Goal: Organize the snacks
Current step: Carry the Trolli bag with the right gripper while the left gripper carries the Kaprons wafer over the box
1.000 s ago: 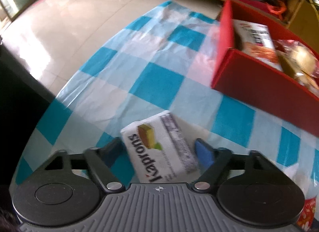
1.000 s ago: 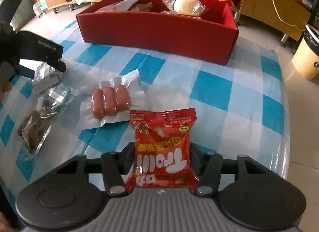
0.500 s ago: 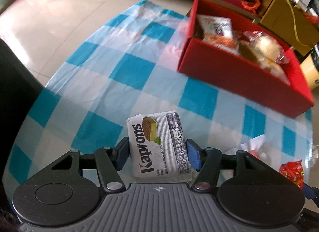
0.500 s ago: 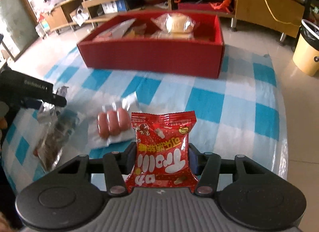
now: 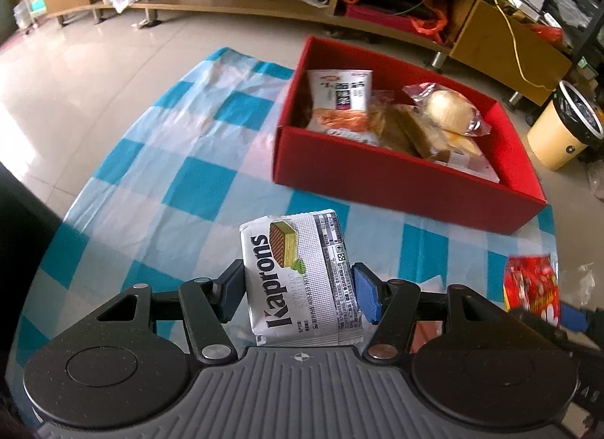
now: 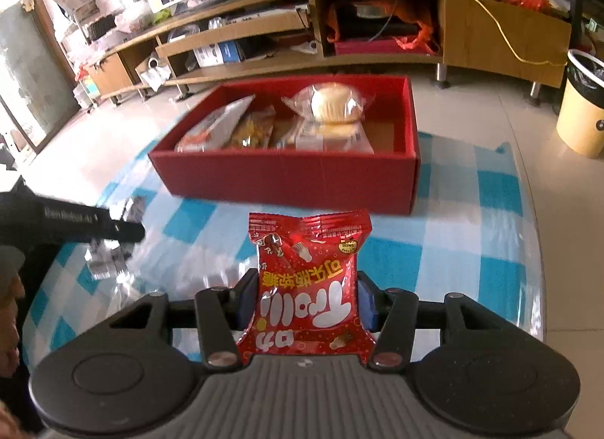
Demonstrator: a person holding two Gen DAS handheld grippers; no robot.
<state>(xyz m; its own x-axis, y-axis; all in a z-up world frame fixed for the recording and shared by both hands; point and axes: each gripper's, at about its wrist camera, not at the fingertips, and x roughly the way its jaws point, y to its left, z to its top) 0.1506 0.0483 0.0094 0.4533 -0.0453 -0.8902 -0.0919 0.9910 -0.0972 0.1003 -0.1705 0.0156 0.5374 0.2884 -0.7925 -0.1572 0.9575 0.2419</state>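
1. Wooden shelving with cluttered compartments lines the far wall, above a pale tiled floor; a yellow waste bin (image 6: 583, 114) stands to the right.
2. Blue-and-white checked cloth covers the worktop (image 5: 196, 182).
3. A red box (image 5: 396, 178) sits on the worktop's far part. It holds several packets, among them a wrapped bun (image 6: 336, 102) lying on top.
4. Left tongs (image 5: 298, 289): clamped on a white wafer packet (image 5: 298, 280) marked "Kaprons", the pads pressing both of its sides after closing in further. The packet is held clear above the cloth, short of the box.
5. Right tongs (image 6: 305, 305): clamped on a red snack bag (image 6: 307, 280), drawn tight on its lower half. The bag stands upright between the pads, off the worktop and on the near side of the box.
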